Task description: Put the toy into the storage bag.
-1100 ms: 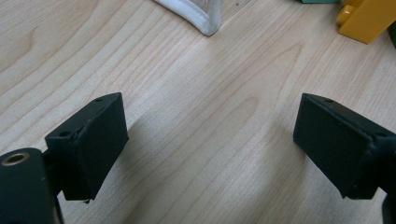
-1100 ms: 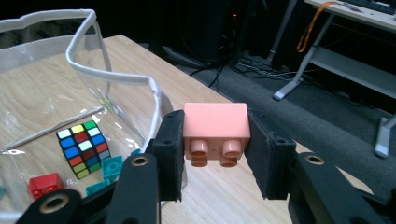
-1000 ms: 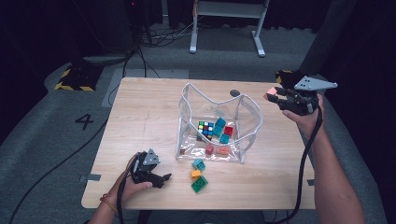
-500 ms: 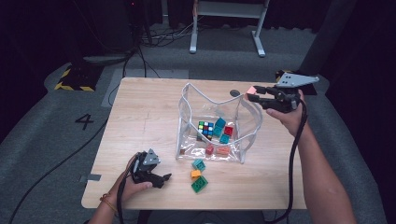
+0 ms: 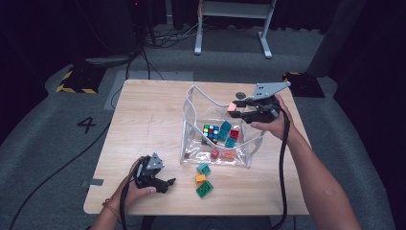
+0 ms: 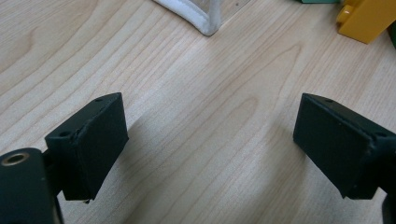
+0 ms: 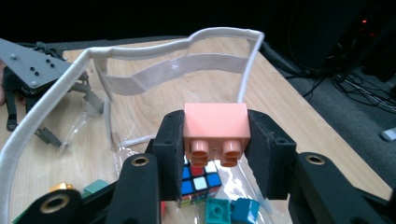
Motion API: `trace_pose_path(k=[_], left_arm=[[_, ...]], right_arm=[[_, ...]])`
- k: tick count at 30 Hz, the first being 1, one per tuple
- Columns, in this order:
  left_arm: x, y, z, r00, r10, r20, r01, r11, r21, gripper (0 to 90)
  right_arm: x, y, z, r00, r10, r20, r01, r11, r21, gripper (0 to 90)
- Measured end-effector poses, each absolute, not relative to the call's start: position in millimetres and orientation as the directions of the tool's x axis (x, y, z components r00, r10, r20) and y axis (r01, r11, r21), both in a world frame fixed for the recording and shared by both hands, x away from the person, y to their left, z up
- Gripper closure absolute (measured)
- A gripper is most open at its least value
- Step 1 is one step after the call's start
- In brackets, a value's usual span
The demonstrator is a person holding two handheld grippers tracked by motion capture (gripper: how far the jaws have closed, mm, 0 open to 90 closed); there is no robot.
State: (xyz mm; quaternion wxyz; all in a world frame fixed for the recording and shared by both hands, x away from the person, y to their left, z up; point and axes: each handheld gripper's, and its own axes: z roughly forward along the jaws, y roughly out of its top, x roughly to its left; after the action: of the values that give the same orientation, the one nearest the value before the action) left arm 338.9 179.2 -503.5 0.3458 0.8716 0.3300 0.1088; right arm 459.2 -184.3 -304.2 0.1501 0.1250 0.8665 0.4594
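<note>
One studded pink block [image 7: 215, 121], clamped

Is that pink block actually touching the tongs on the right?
Touching. In the right gripper view, both black pads of the right tongs press flat against the sides of the pink block, with no gap.

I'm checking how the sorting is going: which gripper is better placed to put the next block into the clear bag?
The right gripper: it is shut on a pink block and hangs over the open clear bag. The left gripper rests open on the table, holding nothing, apart from the bag.
</note>
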Motion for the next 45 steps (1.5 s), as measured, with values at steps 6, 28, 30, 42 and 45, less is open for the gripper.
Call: trace_pose_path(k=[6,28,30,42,45], left_arm=[[338.9,179.2,-503.5,0.758,0.651,-0.039,0.5,-0.543,0.674,10.1],[338.9,179.2,-503.5,0.759,0.65,-0.039,0.5,-0.543,0.675,10.1],[339.0,179.3,-503.5,0.76,0.649,-0.038,0.499,-0.544,0.675,10.1],[339.6,179.1,-503.4,0.761,0.648,-0.032,0.493,-0.547,0.676,10.0],[339.6,179.2,-503.3,0.762,0.647,-0.032,0.493,-0.547,0.676,9.9]], right_arm=[[461.9,-160.9,-306.8,-0.936,0.31,-0.168,0.067,0.625,0.778,59.2],[489.8,-154.5,-335.4,-0.963,0.201,-0.182,0.095,0.879,0.468,59.2],[490.4,-160.2,-336.2,-0.963,0.215,-0.162,0.126,0.891,0.436,59.2],[493.9,-192.8,-341.2,-0.944,0.294,-0.147,0.225,0.904,0.363,59.1],[494.3,-193.2,-340.9,-0.946,0.282,-0.159,0.207,0.904,0.374,58.9]])
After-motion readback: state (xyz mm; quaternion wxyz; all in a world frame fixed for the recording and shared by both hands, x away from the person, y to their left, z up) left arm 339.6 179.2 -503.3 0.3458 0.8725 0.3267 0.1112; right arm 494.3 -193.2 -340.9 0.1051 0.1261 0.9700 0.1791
